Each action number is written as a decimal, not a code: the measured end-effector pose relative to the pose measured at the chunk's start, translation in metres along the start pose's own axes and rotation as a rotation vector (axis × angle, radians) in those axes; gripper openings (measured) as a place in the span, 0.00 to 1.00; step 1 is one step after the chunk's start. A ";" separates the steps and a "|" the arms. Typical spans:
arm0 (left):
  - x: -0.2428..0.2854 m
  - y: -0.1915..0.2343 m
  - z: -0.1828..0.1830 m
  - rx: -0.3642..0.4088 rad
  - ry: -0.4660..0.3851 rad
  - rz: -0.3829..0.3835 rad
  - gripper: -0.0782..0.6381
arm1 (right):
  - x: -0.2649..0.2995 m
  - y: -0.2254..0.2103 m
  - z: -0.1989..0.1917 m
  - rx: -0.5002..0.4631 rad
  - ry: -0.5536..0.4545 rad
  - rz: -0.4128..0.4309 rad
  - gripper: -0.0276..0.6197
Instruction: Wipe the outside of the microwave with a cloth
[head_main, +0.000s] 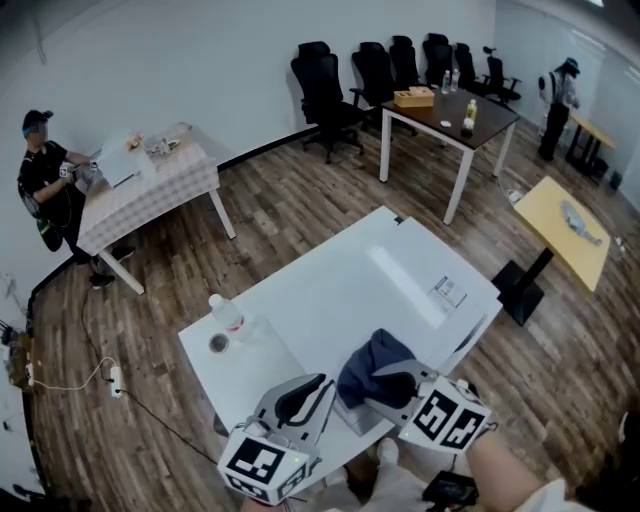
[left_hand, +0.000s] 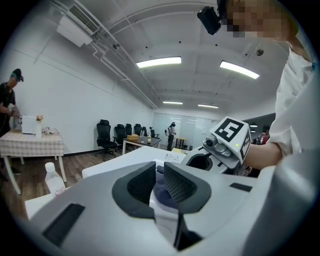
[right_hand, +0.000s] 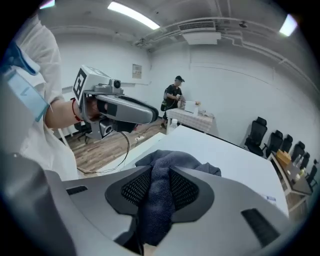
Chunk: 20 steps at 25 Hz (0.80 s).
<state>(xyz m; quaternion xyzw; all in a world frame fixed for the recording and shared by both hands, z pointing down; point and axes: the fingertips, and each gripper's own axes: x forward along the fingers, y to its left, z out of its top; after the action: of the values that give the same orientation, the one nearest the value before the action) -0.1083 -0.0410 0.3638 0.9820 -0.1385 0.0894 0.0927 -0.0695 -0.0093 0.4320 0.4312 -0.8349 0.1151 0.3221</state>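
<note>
A dark blue cloth (head_main: 372, 362) lies bunched on a white box-like top (head_main: 352, 418) at the near edge of the white table (head_main: 330, 290); whether that box is the microwave I cannot tell. My right gripper (head_main: 392, 383) is shut on the cloth (right_hand: 172, 162), a fold of which fills the space between its pads (right_hand: 186, 190). To its left, my left gripper (head_main: 312, 392) points toward the cloth (left_hand: 162, 194). Its jaws stand a narrow gap apart with nothing clamped. In the left gripper view the right gripper (left_hand: 200, 161) shows just beyond.
A plastic bottle (head_main: 226, 314) and a small dark round thing (head_main: 218, 343) stand at the table's left corner. A paper sheet (head_main: 449, 291) lies at the right edge. A person (head_main: 45, 170) sits at a checked table (head_main: 150, 185). Office chairs (head_main: 325, 90), a dark table (head_main: 450, 115) and a yellow table (head_main: 570, 228) stand farther off.
</note>
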 end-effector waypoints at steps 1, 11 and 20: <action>-0.004 0.006 0.000 -0.016 -0.005 0.015 0.18 | 0.006 0.002 0.006 -0.033 0.008 0.021 0.24; -0.042 0.062 -0.037 -0.085 -0.058 0.215 0.18 | 0.063 0.045 0.049 -0.559 0.200 0.330 0.24; -0.039 0.087 -0.085 -0.214 -0.106 0.306 0.18 | 0.100 0.060 0.046 -0.806 0.385 0.495 0.23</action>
<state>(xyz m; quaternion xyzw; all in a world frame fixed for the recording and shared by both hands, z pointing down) -0.1831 -0.0955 0.4520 0.9373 -0.2996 0.0354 0.1743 -0.1794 -0.0596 0.4653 0.0329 -0.8155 -0.0658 0.5740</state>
